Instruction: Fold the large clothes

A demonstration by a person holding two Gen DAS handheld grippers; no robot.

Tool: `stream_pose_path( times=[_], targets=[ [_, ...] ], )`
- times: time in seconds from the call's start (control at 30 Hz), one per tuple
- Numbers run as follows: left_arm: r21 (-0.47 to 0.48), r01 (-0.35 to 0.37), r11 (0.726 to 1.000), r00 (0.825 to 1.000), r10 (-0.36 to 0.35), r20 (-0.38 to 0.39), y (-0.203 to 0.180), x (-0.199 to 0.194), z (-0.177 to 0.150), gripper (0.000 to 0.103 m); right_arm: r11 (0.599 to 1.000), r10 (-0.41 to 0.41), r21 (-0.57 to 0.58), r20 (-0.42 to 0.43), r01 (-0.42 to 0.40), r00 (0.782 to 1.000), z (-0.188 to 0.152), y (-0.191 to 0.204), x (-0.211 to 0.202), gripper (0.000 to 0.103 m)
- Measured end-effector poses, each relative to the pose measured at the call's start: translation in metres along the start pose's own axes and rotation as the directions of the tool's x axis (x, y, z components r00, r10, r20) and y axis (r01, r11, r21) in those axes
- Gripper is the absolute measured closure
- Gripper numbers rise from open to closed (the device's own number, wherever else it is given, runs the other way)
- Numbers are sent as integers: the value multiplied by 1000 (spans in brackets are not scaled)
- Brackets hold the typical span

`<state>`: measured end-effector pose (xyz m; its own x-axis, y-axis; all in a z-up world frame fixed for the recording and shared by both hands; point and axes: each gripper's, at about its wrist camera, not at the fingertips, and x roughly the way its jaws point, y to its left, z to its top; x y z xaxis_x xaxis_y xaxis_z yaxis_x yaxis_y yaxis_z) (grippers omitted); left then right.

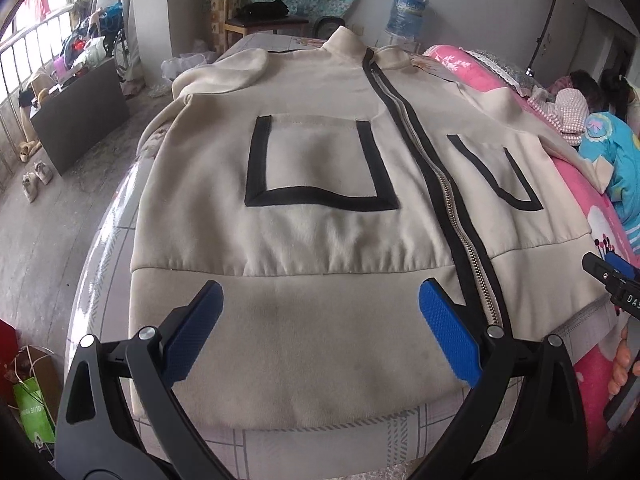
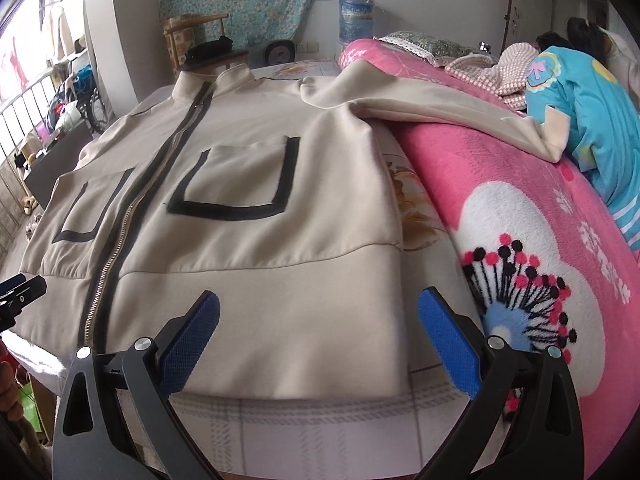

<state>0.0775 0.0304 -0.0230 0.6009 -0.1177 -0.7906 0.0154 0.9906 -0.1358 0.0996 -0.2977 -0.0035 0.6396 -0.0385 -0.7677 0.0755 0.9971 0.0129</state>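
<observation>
Left claw [image 1: 320, 328] spread wide above jacket [image 1: 320, 160] hem, gripping nothing. Right claw [image 2: 320, 332] likewise spread, empty, over hem's other half. Cream jacket lies flat, zipped, front up on bed [image 2: 320, 420]; one sleeve drapes onto pink blanket [image 2: 540, 240].

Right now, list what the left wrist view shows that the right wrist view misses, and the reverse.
Left wrist only: pale shoes on the floor and the green paper bag. Right wrist only: the jacket's long sleeve draped over the pink floral blanket and the round fan. Both: the cream zip-front jacket lying flat, black zipper strip, blue water jug, each open gripper, left, right.
</observation>
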Motion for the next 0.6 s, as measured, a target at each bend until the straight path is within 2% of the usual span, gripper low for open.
stream_pose_path(
  times=[0.1, 0.23, 0.37, 0.53, 0.57, 0.6],
  targets=[
    [0, 24, 1000, 999, -24, 36, 10, -5, -1, 8, 999, 36, 18, -27, -35, 999, -1, -8, 9, 6],
    [-11, -18, 1000, 997, 19, 81, 33, -19, -4, 8, 999, 36, 25, -31, -35, 999, -3, -13, 13, 13],
    [-56, -81, 995, 995, 84, 58, 59, -19, -7, 8, 999, 23, 34, -8, -23, 1000, -1, -20, 13, 21],
    [-97, -112, 989, 992, 116, 42, 77, -17, -12, 8, 997, 29, 70, 5, -29, 1000, 1, -34, 10, 34],
    [-104, -114, 988, 992, 118, 38, 79, -17, -13, 10, 997, 26, 75, 4, -27, 1000, 0, -37, 9, 35],
    [-111, -116, 987, 992, 120, 33, 80, -16, -15, 20, 997, 26, 77, 4, -26, 1000, -1, -39, 8, 39]
  ],
)
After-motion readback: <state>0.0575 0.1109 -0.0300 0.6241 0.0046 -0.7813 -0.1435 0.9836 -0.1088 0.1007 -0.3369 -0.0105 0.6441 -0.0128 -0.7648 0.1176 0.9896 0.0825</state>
